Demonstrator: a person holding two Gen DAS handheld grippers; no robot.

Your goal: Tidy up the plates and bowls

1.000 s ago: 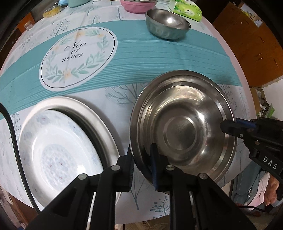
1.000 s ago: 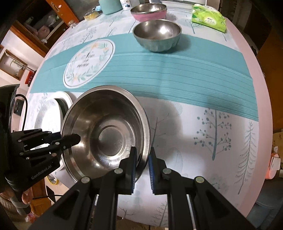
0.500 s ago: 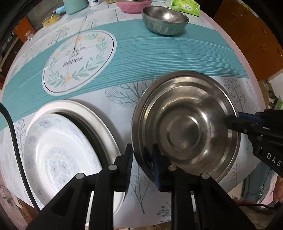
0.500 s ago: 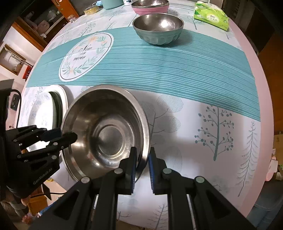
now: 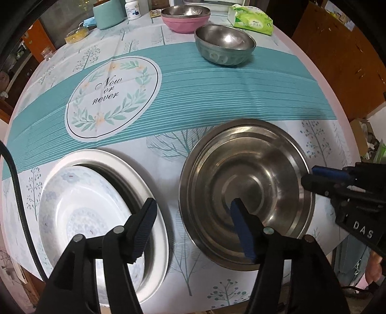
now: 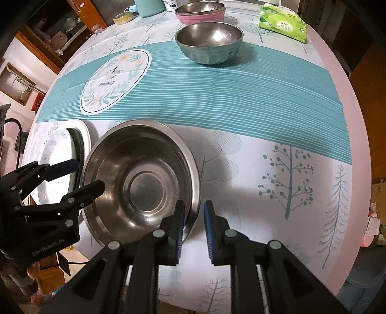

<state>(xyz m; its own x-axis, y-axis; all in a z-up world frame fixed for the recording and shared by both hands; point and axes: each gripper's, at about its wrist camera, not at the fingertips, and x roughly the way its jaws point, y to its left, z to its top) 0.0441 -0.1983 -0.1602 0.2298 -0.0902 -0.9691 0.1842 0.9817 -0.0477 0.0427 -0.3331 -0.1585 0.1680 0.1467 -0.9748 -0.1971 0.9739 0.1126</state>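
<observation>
A wide steel dish (image 5: 246,193) (image 6: 142,183) lies on the tablecloth near the front edge. My left gripper (image 5: 193,227) straddles the dish's left rim, its jaws opening wide and no pad touching it. My right gripper (image 6: 194,227) straddles the right rim; its jaws are opening slightly and a thin gap shows beside the rim. Left of the dish, a patterned white plate (image 5: 79,217) (image 6: 55,149) sits inside a larger white plate (image 5: 135,169). A grey-green steel bowl (image 5: 224,46) (image 6: 208,42) stands at the back.
A pink bowl (image 5: 185,18) (image 6: 200,10) with a steel bowl inside it, a green tissue pack (image 5: 253,19) (image 6: 282,23), a teal cup (image 5: 108,12) and a white bottle (image 5: 131,9) line the far edge. A black cable (image 5: 14,193) hangs left. The round table (image 6: 357,169) drops off at the right.
The left jaws have gone from shut on the steel dish's rim to wide apart. The right jaws have parted a little. The dish stays where it was.
</observation>
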